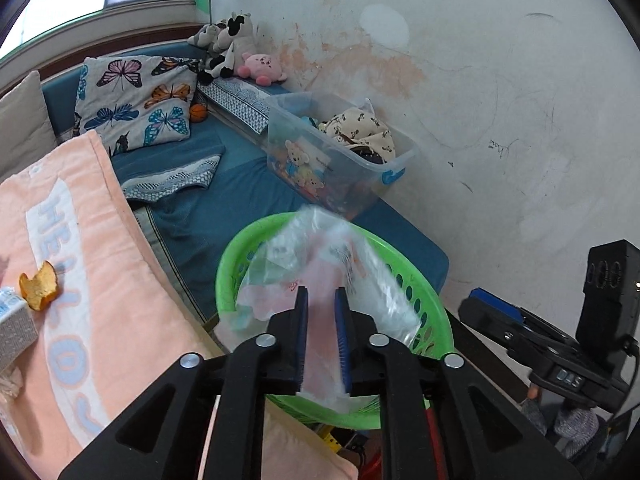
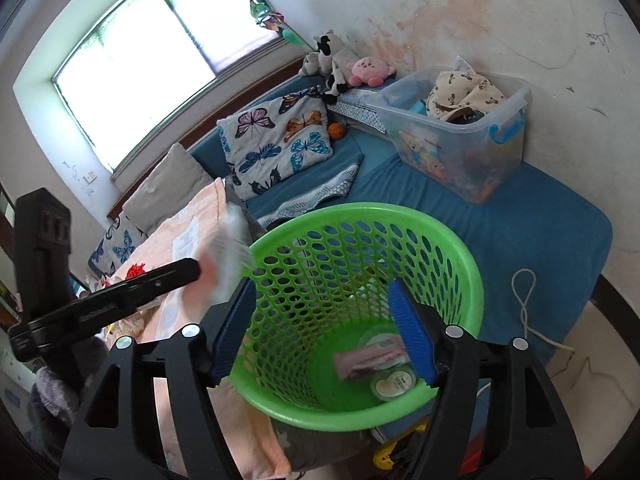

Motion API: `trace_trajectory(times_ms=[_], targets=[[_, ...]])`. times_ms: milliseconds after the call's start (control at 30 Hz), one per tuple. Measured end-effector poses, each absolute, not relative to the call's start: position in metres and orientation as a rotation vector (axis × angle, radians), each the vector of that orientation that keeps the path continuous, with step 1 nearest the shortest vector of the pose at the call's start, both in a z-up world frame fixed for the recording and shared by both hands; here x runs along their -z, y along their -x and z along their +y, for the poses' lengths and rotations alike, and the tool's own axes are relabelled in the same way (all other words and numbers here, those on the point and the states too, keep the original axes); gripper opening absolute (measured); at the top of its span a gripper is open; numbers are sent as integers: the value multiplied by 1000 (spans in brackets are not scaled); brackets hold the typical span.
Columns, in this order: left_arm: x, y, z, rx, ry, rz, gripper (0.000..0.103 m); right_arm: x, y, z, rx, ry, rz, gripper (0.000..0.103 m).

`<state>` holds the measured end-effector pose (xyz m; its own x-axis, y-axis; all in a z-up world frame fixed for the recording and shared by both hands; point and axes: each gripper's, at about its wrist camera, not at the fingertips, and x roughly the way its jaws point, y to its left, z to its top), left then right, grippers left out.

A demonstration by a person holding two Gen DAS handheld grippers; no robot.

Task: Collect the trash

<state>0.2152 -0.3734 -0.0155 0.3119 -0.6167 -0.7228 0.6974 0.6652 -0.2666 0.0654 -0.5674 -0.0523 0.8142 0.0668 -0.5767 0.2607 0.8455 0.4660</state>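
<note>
A clear plastic bag (image 1: pixel 320 264) hangs between the pads of the left gripper (image 1: pixel 320 300) right over the green basket (image 1: pixel 434 300) at the bed's edge. The jaws stand a little apart with the film between them; whether the pads still pinch it cannot be told. This looks like the drop step — the bag needs only a wider release to fall inside, where a pink wrapper (image 2: pixel 368 362) and a small lid (image 2: pixel 394 384) already lie. The right gripper (image 2: pixel 324 332) is spread wide at the near rim, one finger outside the wall, one inside, clamped on nothing. Orange peel (image 1: pixel 40 286) and a carton (image 1: pixel 14 324) wait on the peach towel (image 1: pixel 120 280), likely next. The tub (image 1: pixel 340 156) and wall hem the far side — open room lies towards the towel.
</note>
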Motion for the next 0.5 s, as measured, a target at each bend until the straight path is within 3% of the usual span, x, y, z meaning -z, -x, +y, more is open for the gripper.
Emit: trace_trajectory(times_ms=[267,500], targets=[[17,-208,-360,862,-94,907,20,47,-57,-552,90,-531,611,77],[5,-198,-305,765,-79,852,42,39,-60,-526,43,-485,605,85]])
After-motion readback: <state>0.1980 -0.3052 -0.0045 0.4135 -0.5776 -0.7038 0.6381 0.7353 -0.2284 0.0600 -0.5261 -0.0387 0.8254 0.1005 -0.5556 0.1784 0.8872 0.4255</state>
